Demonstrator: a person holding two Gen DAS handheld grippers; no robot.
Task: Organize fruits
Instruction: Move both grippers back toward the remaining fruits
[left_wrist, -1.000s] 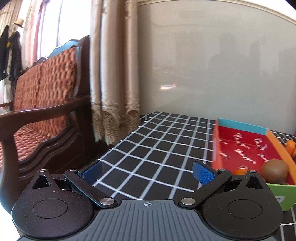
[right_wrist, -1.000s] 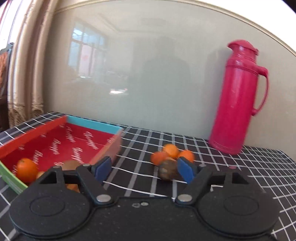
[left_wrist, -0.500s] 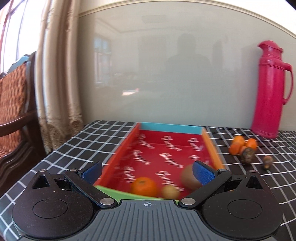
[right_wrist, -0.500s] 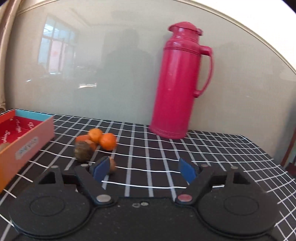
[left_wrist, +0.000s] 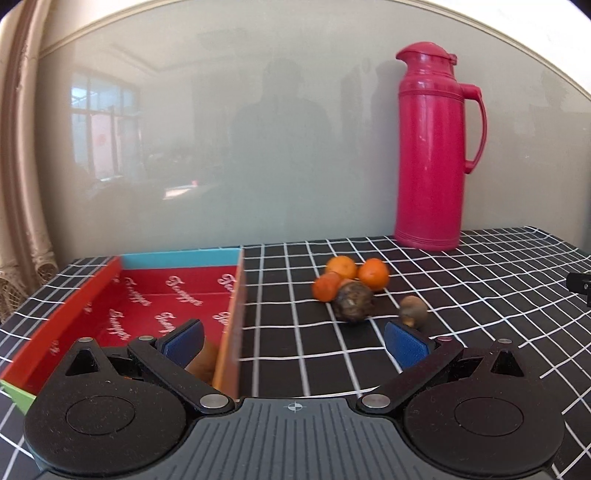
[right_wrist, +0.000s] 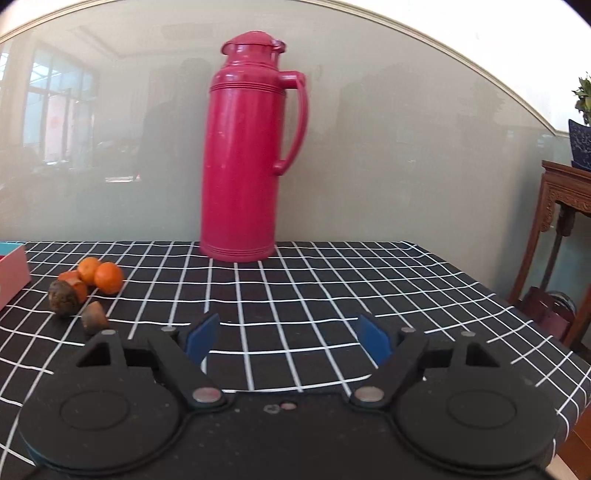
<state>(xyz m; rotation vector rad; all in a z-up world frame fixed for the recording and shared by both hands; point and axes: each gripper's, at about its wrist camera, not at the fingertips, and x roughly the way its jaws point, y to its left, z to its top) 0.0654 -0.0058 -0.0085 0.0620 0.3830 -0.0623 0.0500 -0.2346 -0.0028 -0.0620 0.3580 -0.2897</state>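
**Fruit on checked tabletop, both tools spread and empty**

Left tool (left_wrist: 294, 341): nearest in its own view, blue pads wide apart, nothing between them. It hovers over the right wall of the tray, one pad above the tray interior, the other above the cloth.

Right tool (right_wrist: 286, 338): blue pads likewise spread, nothing held, poised over bare checked cloth to the right of the loose fruit.

Tray (left_wrist: 236, 295): shallow box with red printed floor, orange side walls and a blue far wall, at the left of the tabletop (left_wrist: 461, 295). A brown fruit (left_wrist: 205, 362) lies in its near right corner, partly hidden behind the left tool's pad.

Small brown fruit (left_wrist: 413, 310): on the cloth just beyond the left tool's right pad, slightly apart from the cluster.

Large brown fruit (left_wrist: 354, 301): rough-skinned, at the front of the cluster, touching the oranges.

Three oranges (left_wrist: 373, 275): bunched together directly behind the large brown fruit, to the right of the tray.

Red thermos (right_wrist: 245, 147): upright near the tabletop's far edge, handle to the right, well behind the fruit.

Glossy wall panel (right_wrist: 406, 147): behind the tabletop.
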